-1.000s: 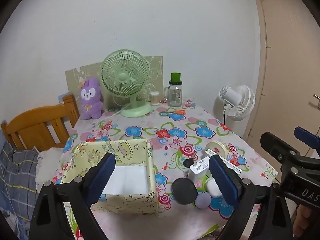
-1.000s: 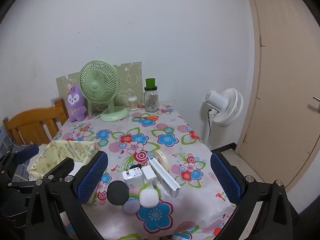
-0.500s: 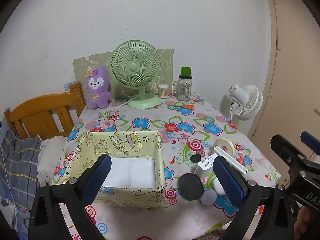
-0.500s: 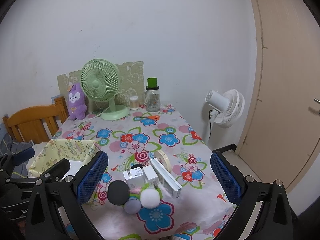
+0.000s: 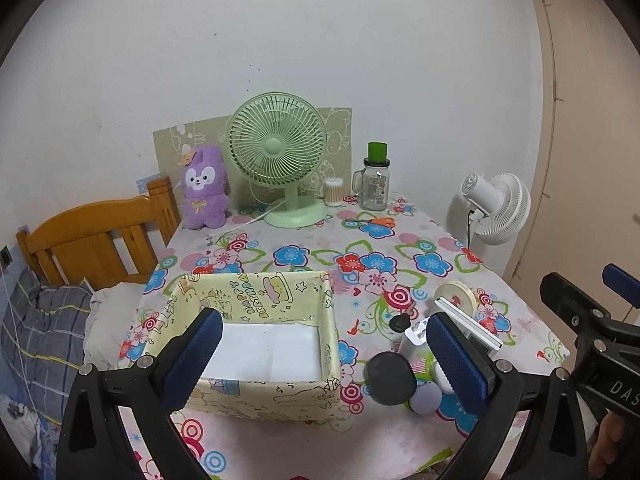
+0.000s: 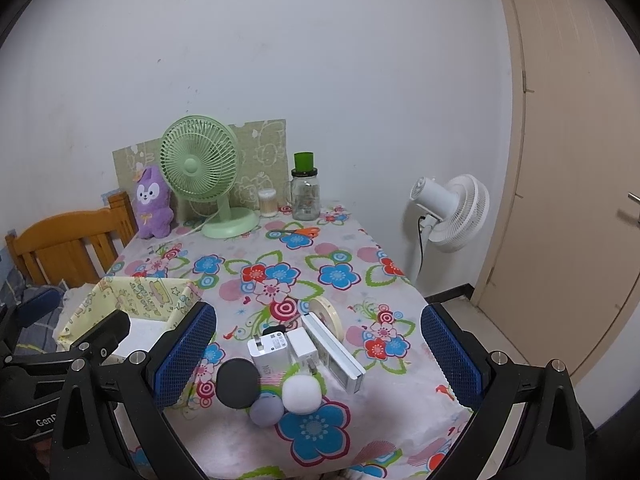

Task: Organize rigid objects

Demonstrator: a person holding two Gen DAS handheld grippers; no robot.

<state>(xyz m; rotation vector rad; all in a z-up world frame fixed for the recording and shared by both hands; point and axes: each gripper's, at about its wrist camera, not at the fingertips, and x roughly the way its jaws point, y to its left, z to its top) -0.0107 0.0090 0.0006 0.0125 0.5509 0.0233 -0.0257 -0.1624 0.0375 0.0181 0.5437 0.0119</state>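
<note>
Both tongs released (nothing between); yellow box under left tongs.

A matt floral cloth covers the table, beside a wooden bedframe and fuzzy plush toy.

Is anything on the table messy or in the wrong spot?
Nothing is spilled or broken. The small things, the black disc, white ball, charger and tape roll, sit in a loose huddle on the tablecloth beside the yellow box, which holds only a white sheet.
</note>
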